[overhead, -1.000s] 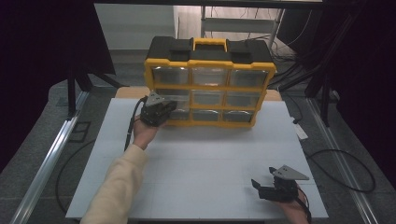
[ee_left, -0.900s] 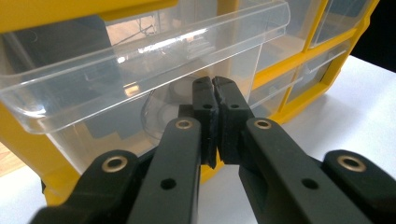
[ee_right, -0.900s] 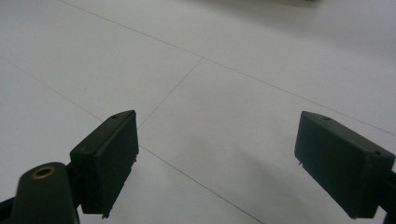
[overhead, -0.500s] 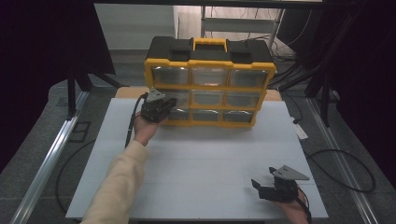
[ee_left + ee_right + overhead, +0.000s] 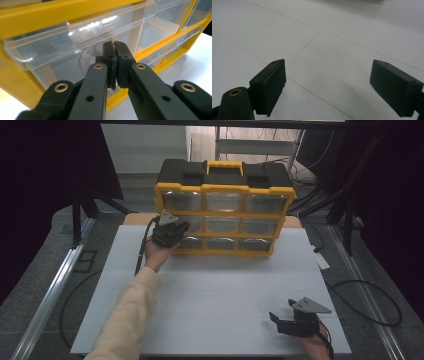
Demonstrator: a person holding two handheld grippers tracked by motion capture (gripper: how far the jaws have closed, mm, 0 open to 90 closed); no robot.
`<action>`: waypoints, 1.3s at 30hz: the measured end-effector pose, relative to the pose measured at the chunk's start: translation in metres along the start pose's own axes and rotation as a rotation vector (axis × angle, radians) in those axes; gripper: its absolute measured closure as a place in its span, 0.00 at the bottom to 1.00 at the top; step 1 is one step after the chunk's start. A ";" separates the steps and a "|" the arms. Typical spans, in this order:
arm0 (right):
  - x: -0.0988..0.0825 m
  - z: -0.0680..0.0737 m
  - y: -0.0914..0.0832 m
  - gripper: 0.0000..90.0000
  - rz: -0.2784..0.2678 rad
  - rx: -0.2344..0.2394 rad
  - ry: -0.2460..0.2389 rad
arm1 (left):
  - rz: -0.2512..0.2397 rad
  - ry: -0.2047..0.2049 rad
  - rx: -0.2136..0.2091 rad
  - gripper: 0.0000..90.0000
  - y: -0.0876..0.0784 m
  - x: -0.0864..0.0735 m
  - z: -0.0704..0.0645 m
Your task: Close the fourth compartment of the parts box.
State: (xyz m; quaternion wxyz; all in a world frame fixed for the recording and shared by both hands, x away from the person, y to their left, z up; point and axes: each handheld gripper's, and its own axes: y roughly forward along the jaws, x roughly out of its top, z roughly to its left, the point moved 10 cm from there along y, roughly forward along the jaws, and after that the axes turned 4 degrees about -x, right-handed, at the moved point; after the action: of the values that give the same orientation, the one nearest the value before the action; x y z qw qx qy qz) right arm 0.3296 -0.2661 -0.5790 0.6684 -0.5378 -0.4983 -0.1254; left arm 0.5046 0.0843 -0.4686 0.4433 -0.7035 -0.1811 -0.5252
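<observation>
Left gripper [image 5: 115, 47] has fingers pressed together on the clear drawer [image 5: 75, 37] pull in the left column of the yellow organizer [image 5: 225, 215] at the counter's [image 5: 210, 295] far edge; drawer looks barely out, pull remains; right gripper [image 5: 337, 87] fingers spread, idle.

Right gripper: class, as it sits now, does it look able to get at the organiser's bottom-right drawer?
Probably yes: the right gripper, jaws open, sits at the table's near edge, with bare surface up to the bottom-right drawer.
</observation>
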 end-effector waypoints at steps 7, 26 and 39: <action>0.000 0.000 0.000 0.16 -0.001 0.001 0.001 | -0.008 -0.006 -0.001 0.96 0.004 0.001 0.003; 0.000 0.001 0.000 0.16 -0.002 0.008 0.007 | -0.012 0.043 -0.033 0.97 -0.025 -0.011 -0.009; 0.001 0.000 0.000 0.16 -0.001 0.000 0.006 | -0.022 0.057 -0.087 0.75 -0.068 -0.039 -0.031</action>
State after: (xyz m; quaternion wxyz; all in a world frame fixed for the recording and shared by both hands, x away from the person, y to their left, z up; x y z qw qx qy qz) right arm 0.3297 -0.2658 -0.5784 0.6698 -0.5373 -0.4965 -0.1271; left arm 0.4222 0.1041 -0.4725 0.4116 -0.7047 -0.1532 -0.5572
